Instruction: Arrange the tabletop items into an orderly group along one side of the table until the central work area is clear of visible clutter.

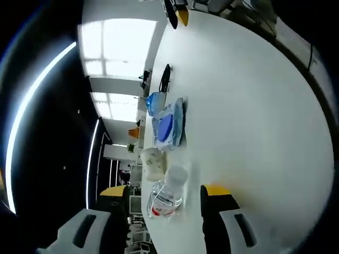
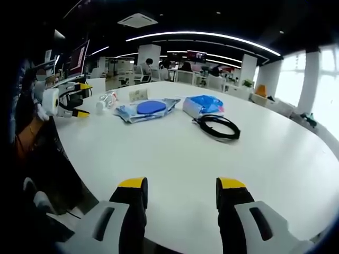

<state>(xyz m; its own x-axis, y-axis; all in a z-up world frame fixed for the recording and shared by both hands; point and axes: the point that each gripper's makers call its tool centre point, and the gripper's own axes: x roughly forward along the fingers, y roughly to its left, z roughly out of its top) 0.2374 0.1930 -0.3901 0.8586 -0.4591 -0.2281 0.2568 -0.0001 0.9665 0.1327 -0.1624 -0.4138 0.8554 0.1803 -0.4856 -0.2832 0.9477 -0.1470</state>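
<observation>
Lighting: bright daylight through windows (image 1: 119, 50), blown out to white, plus curved ceiling light strips (image 2: 206, 37); the white table (image 2: 175, 153) reflects evenly with faint soft shadows. Image quality: strong fisheye bending at the edges, left gripper view rolled sideways, mild overall softness, background dim.

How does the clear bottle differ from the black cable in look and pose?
The clear bottle is see-through with a white cap and a red label, lying on its side; the black cable is opaque, coiled flat in a loose loop. In the right gripper view the bottle lies at the far left end of the row, by the left gripper; the cable lies at the right end, nearest the camera. Both rest on the white table.
</observation>
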